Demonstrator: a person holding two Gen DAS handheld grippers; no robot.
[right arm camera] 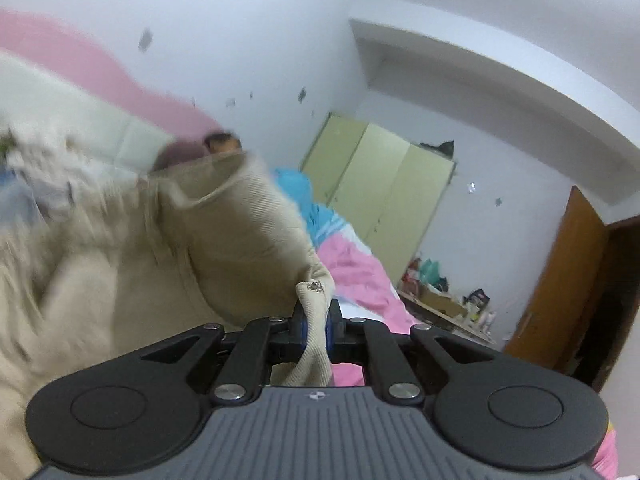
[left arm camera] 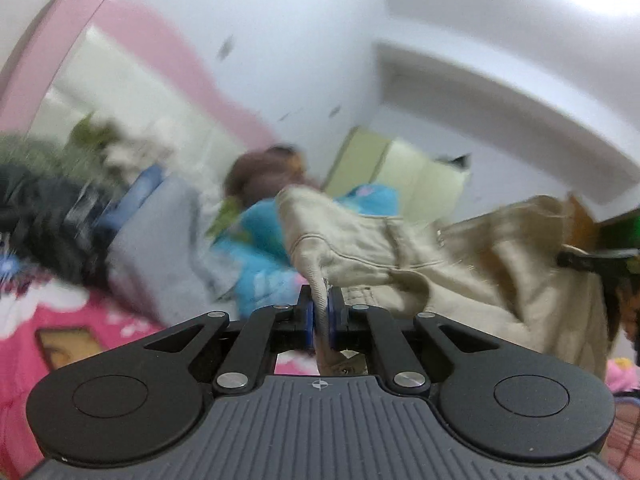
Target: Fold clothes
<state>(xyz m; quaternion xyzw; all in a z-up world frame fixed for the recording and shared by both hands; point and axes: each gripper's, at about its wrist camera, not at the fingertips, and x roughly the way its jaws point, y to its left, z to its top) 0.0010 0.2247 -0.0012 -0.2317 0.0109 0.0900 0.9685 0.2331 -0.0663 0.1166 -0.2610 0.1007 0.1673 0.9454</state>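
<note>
The beige trousers (left arm camera: 400,256) hang in the air between the two grippers, lifted clear of the bed with the pink bedspread (right arm camera: 352,276) below them. The left gripper (left arm camera: 320,316) has its blue-padded fingers (left arm camera: 307,320) drawn in narrow, pinching a fold of the beige cloth that runs straight down through the gap. The right gripper (right arm camera: 316,320) is the same: fingers nearly together, clamped on a thick tab of the cloth that carries a small metal fastener (right arm camera: 316,287), so this looks like the waistband end.

From the left gripper the cloth runs off to that gripper's right and slightly up, toward the right gripper seen at the far edge of the left wrist view. From the right gripper the cloth spreads away to its left, wide and slack. So the long line of the held edge lies roughly side to side between the two hands, with the bulk of the garment sagging below and forward of it, over the bed.

Neither hand is nearer the garment; both already have it. The coming move, I judge, turns on keeping that held edge taut and level while the hanging part is lowered flat on the bedspread, away from the heap of other clothes (left arm camera: 168,220) toward the headboard side of the bed
</note>
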